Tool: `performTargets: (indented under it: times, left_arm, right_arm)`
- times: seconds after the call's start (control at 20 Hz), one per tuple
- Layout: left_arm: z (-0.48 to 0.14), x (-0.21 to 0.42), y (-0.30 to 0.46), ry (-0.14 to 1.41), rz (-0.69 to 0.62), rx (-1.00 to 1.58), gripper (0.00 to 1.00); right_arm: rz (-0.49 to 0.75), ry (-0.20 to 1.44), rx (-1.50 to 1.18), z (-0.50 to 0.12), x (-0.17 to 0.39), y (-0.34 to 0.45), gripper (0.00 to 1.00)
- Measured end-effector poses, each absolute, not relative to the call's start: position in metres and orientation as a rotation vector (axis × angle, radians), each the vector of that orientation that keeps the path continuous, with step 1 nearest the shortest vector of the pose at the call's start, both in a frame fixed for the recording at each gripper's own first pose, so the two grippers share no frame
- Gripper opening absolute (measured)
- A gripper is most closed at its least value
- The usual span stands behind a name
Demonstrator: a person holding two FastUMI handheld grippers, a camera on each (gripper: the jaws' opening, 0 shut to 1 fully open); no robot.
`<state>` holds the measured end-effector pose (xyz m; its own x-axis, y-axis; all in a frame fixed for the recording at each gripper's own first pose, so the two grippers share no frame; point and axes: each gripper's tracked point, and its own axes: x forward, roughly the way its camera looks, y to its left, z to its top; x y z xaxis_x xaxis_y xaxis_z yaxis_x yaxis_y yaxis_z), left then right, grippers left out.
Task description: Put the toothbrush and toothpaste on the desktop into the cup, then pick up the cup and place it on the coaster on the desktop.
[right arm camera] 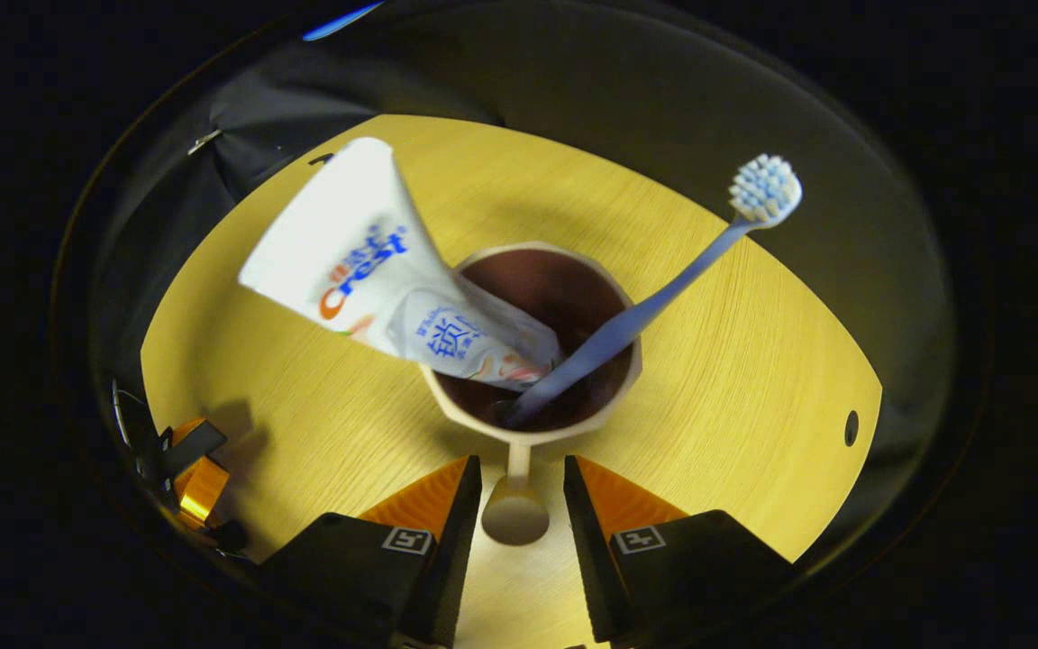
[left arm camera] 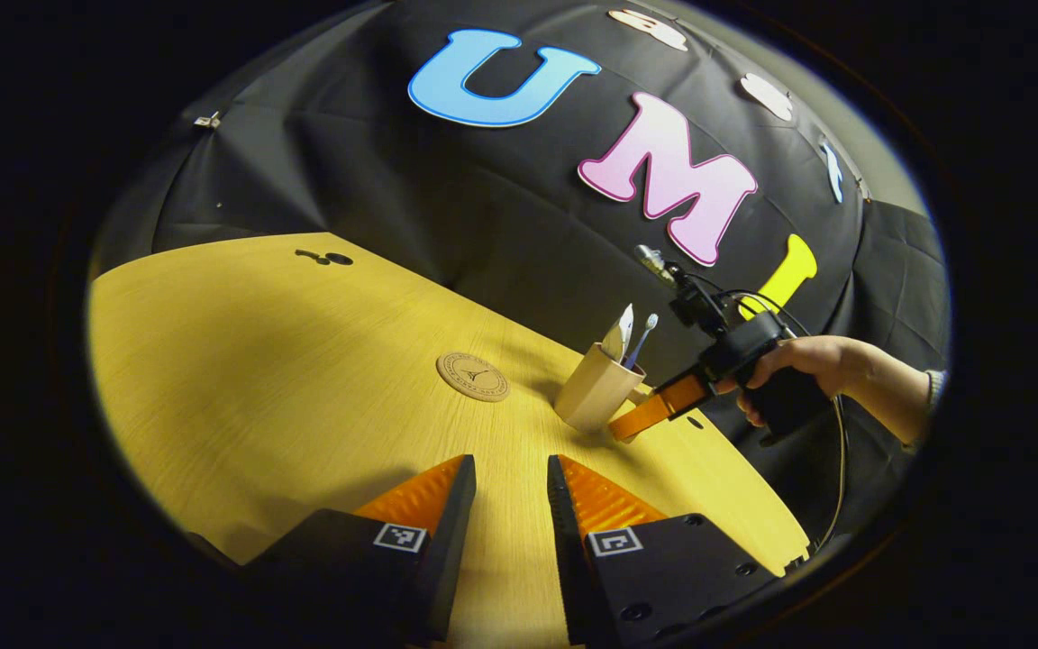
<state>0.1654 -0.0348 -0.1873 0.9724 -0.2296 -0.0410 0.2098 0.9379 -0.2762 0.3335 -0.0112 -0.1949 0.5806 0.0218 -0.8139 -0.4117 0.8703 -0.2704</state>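
On my left gripper view, the wooden table (left arm camera: 258, 379) carries a round coaster (left arm camera: 473, 376), lying flat and apart from the cup (left arm camera: 593, 389), to the cup's left; the table between the two is bare. A small dark fitting (left arm camera: 325, 258) sits near the table's far edge. A hand (left arm camera: 798, 365) holds the right gripper (left arm camera: 636, 422), whose fingers reach the cup's handle side.

On my right gripper view, the cup (right arm camera: 532, 347) stands upright just ahead of the right gripper (right arm camera: 521, 505). Its handle (right arm camera: 515, 505) lies in the gap between the two fingers; the jaws stand apart, with a slim gap visible on each side of the handle, so no clamp is confirmed. The toothpaste (right arm camera: 375, 266) leans out of the cup toward the left, the toothbrush (right arm camera: 663, 297) toward the right, bristle head up. The tube carries printed brand lettering and Chinese characters.

The left gripper (left arm camera: 512, 491) hovers over bare table, jaws apart, holding nothing.
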Motion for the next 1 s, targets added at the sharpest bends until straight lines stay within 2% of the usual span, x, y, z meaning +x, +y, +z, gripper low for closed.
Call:
performTargets:
  times: [0.55,0.65,0.75,0.8,0.85,0.9,0.95,1.0]
  left_arm:
    - [-0.185,0.165,-0.027,0.079,-0.234,-0.316,0.51]
    - [-0.184,0.164,-0.025,0.080,-0.234,-0.315,0.51]
    - [-0.184,0.163,-0.023,0.078,-0.235,-0.319,0.51]
    - [-0.183,0.162,-0.022,0.078,-0.235,-0.322,0.51]
    - [-0.183,0.161,-0.022,0.077,-0.237,-0.325,0.51]
    - [-0.183,0.160,-0.021,0.077,-0.238,-0.327,0.51]
    - [-0.182,0.159,-0.020,0.077,-0.238,-0.328,0.51]
    - [-0.183,0.157,-0.018,0.079,-0.238,-0.330,0.51]
  right_arm:
    - [0.210,0.986,-0.498,-0.206,0.352,-0.010,0.61]
    - [0.201,0.985,-0.510,-0.207,0.357,-0.009,0.38]
    - [0.201,0.987,-0.493,-0.205,0.356,-0.007,0.34]
    - [0.200,0.987,-0.492,-0.205,0.355,-0.008,0.29]
    - [0.198,0.984,-0.497,-0.201,0.353,-0.007,0.33]
    - [0.201,0.975,-0.499,-0.200,0.354,-0.005,0.27]
    - [0.210,0.960,-0.488,-0.195,0.355,0.000,0.33]
    - [0.220,0.947,-0.463,-0.190,0.355,0.009,0.33]
